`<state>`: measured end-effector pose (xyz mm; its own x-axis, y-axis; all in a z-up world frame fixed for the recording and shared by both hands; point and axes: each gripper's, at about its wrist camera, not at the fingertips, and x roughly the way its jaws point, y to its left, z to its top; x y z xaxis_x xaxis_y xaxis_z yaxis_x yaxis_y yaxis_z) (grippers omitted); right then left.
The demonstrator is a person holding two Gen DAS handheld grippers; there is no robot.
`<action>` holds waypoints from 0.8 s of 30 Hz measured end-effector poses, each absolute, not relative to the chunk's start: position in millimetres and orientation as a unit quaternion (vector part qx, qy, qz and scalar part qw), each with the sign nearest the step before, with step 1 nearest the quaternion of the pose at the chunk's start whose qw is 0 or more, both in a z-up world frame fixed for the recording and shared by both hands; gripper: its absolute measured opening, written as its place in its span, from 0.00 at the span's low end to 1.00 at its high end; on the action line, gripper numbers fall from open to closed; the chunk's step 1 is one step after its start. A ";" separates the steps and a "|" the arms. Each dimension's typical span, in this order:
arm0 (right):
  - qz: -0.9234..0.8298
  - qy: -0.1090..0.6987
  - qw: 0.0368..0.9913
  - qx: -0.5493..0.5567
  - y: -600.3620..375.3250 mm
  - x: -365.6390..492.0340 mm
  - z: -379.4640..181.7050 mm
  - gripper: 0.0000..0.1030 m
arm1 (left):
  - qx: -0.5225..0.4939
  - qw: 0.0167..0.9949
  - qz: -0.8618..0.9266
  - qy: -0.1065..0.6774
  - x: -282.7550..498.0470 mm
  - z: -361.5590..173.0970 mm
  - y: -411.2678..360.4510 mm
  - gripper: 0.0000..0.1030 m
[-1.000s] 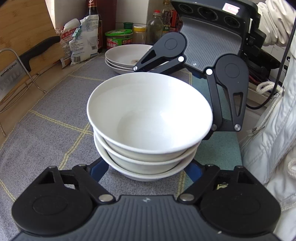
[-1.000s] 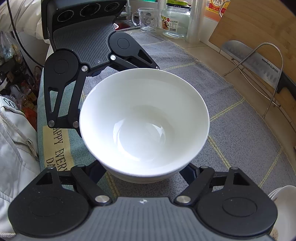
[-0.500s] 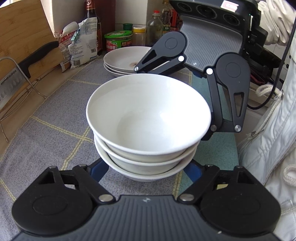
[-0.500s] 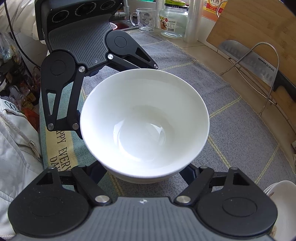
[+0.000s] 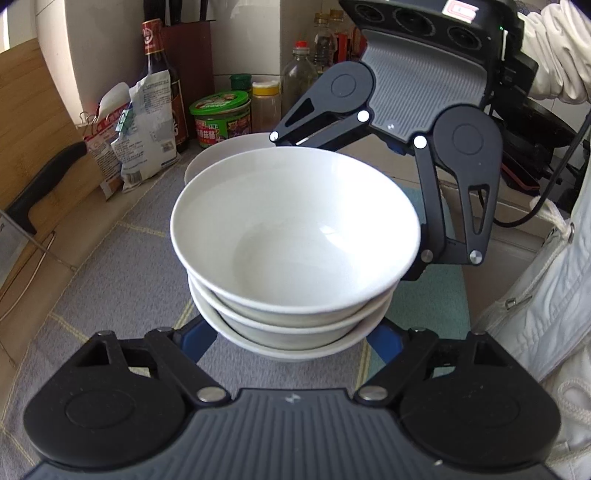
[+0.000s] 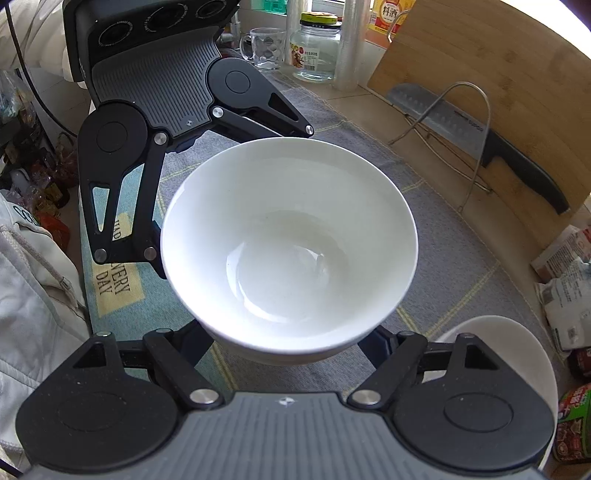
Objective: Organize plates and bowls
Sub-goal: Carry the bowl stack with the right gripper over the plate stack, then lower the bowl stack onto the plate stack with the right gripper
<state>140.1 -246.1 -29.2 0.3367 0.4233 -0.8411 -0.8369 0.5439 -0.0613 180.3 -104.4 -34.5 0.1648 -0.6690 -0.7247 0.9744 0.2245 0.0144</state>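
White stacked bowls (image 5: 295,258) gripped from opposite sides — left claw (image 5: 291,336) and right claw (image 6: 288,343) both pinching; plates (image 6: 517,354) just beside.

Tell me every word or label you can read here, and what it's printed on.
"SUPOR": on the cleaver blade.
"料酒": on the yellow-labelled bottle.
"DAY", below partly hidden letters: on the teal mat.
Unreadable: green-lidded tub, snack bags, dark sauce bottle, glass jar.
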 end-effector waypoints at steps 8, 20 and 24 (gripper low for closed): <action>0.381 0.407 0.791 -0.254 -308.6 144.8 -18.0 0.84 | 0.259 0.717 -0.584 0.280 196.1 -27.9 -164.9 0.84; 0.348 0.411 0.801 -0.260 -380.2 171.5 -20.8 0.84 | 0.274 0.712 -0.593 0.258 226.8 -37.5 -236.2 0.84; 0.345 0.416 0.801 -0.256 -394.3 183.4 -28.4 0.84 | 0.273 0.711 -0.592 0.263 238.2 -43.0 -250.6 0.84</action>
